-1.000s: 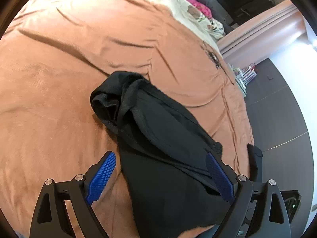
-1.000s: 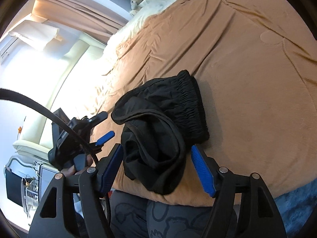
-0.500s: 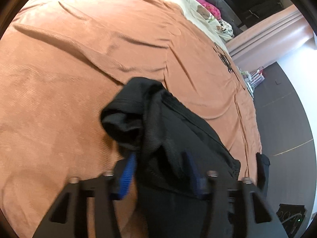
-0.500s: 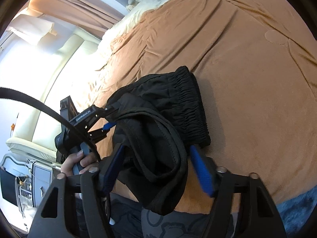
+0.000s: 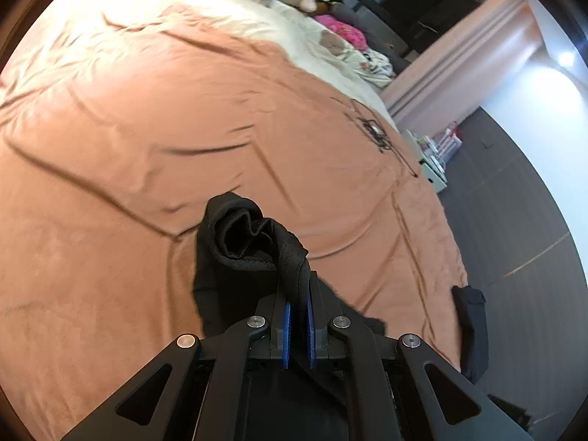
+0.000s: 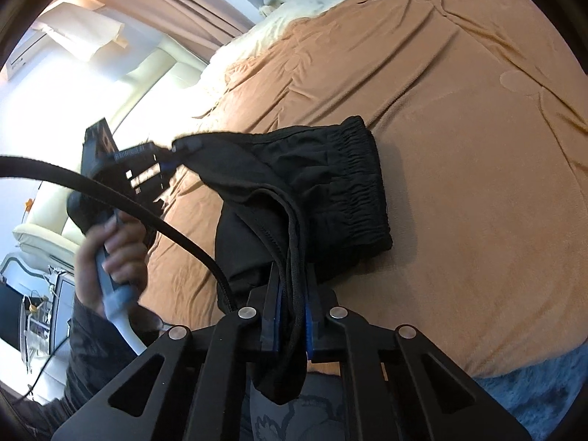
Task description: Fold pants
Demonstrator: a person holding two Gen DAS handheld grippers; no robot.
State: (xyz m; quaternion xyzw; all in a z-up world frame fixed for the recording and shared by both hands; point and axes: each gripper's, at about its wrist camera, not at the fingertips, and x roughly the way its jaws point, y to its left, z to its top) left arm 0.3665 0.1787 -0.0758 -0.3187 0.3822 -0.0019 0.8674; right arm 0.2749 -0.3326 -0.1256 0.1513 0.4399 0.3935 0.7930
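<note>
- Gripping bunched cloth rather than a clean edge is the main risk: the left hand-held gripper point(image 5: 297, 296) has just closed and is clamped on a thick wad of the black, soft-knit pants point(image 6: 323, 183), so lifting may drag several layers together and leave the fold lopsided.
- The right hand-held gripper point(image 6: 292, 296) has likewise just closed and pinches a seamed edge of the same pants; that thin roll of fabric could slip from between the blue pads if the two grips pull apart.
- Uneven tension between the grips could twist the garment; the left wrist view is blurred, so which part the left one holds is uncertain, possibly a leg hem.
- The pants lie crumpled near the front edge of the bed, on its orange-brown plush blanket point(image 5: 121, 139), partly raised between the two grips.
- The gathered elastic waistband point(image 6: 362, 180) rests on the blanket, with dark folds heaped beside it.
- A black cable point(image 6: 121, 198) crosses close by and might snag.
</note>
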